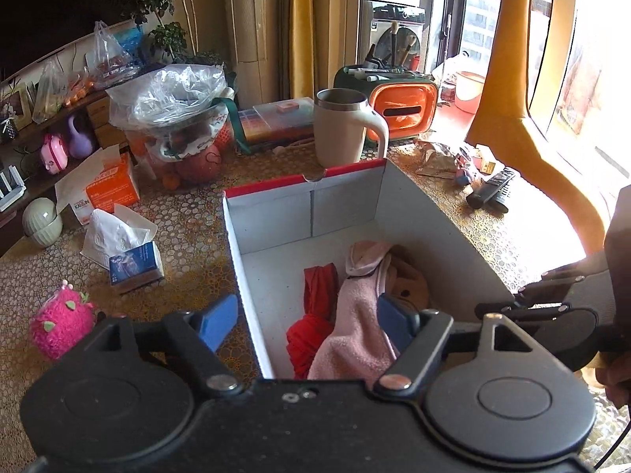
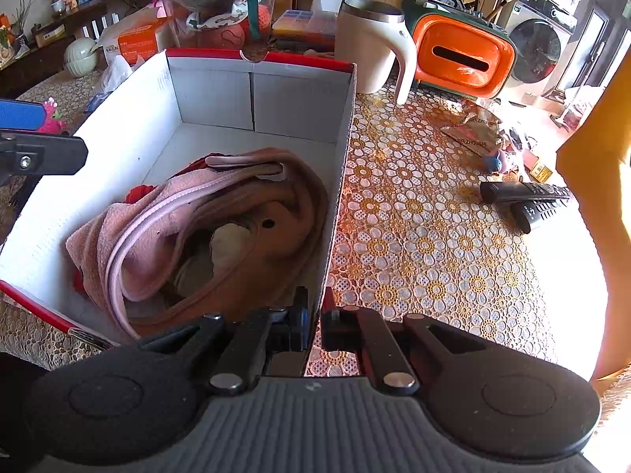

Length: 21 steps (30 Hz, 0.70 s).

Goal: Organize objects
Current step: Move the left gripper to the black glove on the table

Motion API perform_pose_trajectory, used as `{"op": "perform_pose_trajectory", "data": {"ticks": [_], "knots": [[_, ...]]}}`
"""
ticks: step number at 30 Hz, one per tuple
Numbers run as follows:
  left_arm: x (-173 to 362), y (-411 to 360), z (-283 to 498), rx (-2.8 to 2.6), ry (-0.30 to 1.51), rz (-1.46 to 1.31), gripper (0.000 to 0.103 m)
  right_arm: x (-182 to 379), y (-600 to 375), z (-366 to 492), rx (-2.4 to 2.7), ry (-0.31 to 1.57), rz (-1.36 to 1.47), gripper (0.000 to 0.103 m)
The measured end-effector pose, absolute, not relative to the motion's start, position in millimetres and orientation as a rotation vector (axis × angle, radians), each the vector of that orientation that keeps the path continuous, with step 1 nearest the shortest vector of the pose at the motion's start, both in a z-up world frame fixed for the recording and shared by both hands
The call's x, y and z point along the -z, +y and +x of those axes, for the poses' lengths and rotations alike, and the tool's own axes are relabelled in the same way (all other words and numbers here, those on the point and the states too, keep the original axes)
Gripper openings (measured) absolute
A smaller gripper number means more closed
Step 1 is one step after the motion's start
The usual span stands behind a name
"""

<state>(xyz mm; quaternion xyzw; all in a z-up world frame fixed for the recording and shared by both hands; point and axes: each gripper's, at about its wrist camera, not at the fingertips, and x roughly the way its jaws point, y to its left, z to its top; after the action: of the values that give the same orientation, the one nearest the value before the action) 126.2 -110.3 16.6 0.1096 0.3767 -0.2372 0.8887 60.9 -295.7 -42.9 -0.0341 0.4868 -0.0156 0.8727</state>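
two hand-held grippers, box is the landmark. left hand-held gripper (image 1: pixel 307 321) is spread wide, nothing between its blue pads, straddling the box's (image 1: pixel 414 205) left wall: one pad outside it, the other over the pink towel (image 1: pixel 355 331). right hand-held gripper (image 2: pixel 313 325) is pressed together on the box's right wall (image 2: pixel 339 197), pinning the box to the counter (image 2: pixel 426 236).

towel and red cloth (image 1: pixel 315 307) already lie inside the box, near end. my read: next candidate is the pink plush toy (image 1: pixel 63 327), on the counter outside the box's left wall, level with its near end. that puts it left of the left hand-held gripper, close by; the right one is across the box and busy. plush looks roughly round, no long axis, so approach angle isn't critical. tissue pack (image 1: pixel 134 260) sits beyond it, same side.
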Motion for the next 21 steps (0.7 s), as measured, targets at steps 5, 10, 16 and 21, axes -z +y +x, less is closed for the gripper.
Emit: {"op": "perform_pose_trajectory", "data": {"ticks": [5, 10, 16, 21], "knots": [[-25.8, -74.3, 120.9, 0.451, 0.739, 0.194, 0.094, 42.9, -295.1, 61.1, 0.034, 1.018, -0.074, 0.005], [-28.9, -36.0, 122.8, 0.398, 0.72, 0.151, 0.102, 43.0, -294.4, 60.2, 0.037, 1.022, -0.078, 0.005], [-17.9, 7.7, 128.0, 0.323, 0.727, 0.122, 0.102, 42.9, -293.6, 60.6, 0.041, 1.027, -0.078, 0.005], [2.2, 34.3, 130.9, 0.253, 0.748, 0.116, 0.102, 42.4, -291.7, 60.8, 0.048, 1.031, -0.083, 0.005]]}}
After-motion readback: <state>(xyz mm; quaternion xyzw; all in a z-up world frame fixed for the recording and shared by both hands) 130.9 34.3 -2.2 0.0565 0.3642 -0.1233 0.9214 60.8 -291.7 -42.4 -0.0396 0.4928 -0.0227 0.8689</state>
